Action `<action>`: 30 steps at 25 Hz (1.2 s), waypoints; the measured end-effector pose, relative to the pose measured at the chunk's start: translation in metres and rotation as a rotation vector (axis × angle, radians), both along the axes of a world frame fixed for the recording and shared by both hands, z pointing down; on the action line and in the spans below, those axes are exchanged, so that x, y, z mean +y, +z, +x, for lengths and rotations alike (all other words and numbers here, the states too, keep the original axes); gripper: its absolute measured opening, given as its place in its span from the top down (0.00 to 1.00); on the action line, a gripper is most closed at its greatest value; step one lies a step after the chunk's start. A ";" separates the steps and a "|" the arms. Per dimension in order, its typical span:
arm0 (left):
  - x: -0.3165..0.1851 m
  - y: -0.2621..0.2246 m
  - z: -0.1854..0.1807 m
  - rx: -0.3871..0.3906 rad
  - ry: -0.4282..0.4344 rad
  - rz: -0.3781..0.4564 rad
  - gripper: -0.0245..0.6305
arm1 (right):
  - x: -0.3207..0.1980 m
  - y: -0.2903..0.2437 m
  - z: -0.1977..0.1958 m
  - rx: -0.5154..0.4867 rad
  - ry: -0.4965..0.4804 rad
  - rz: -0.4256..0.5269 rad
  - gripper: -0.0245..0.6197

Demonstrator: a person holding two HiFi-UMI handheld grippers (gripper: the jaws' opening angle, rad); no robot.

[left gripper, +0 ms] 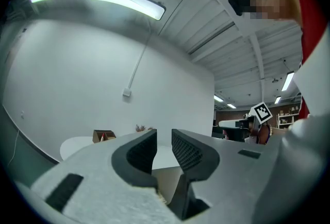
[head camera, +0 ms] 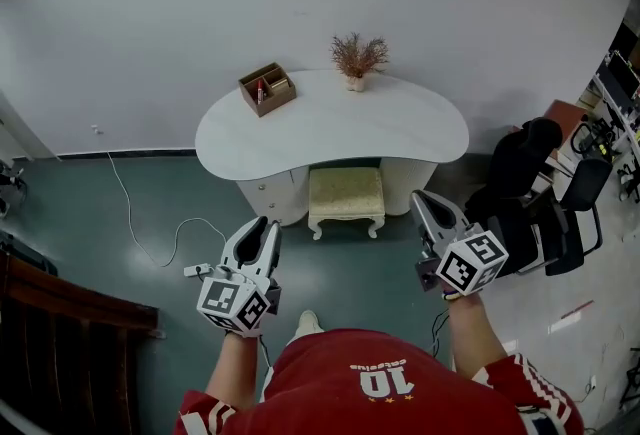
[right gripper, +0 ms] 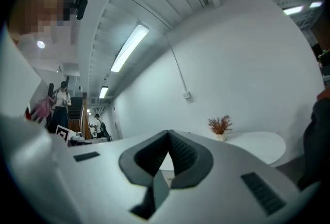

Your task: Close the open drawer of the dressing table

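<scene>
**Both grippers in the air, the drawer not yet reached**

The person stands well back from the dressing table and faces its front, with bare green floor between them. The left gripper is held level, toward the left pedestal of the table. In the left gripper view its two pads stand a narrow gap apart with nothing between them; only the white table top shows far behind. The right gripper points toward the right end of the table. Its pads meet at the tips and are closed on nothing.

The open drawer must belong to a pedestal under the table top. Small drawer fronts show on the left pedestal, but they are too small for me to say which one stands out, or how far. A padded stool is tucked under the middle of the table. On the table top a wooden box sits near the left back edge, and a vase of dry plant stands at the back middle. Black chairs stand to the right of the table.

In my judgement the task has hardly begun, since nothing touches the table. All the work is left: to come up to the table, to set a gripper against the drawer front, and to push it in until it is flush. A white cable on the floor before the table's left side could catch a foot.
</scene>
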State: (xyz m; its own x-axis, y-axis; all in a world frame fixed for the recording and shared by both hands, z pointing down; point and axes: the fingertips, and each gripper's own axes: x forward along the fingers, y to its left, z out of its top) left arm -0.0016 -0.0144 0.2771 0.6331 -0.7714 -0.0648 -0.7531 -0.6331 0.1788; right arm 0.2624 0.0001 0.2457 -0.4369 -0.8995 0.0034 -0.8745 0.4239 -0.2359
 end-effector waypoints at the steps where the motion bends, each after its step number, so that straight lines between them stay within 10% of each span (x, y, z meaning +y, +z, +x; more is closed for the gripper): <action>1: 0.004 -0.006 0.005 0.002 -0.001 0.011 0.85 | 0.004 -0.004 0.001 -0.002 -0.002 0.016 0.96; 30: 0.021 -0.041 -0.012 -0.052 -0.088 0.096 0.98 | 0.015 -0.012 -0.054 0.045 -0.077 0.082 0.96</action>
State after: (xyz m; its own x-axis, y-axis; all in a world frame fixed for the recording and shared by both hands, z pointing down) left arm -0.0135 0.0063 0.2364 0.5680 -0.8157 -0.1100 -0.8130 -0.5768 0.0798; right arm 0.2082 0.0149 0.2338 -0.5061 -0.8612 -0.0473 -0.8474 0.5068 -0.1586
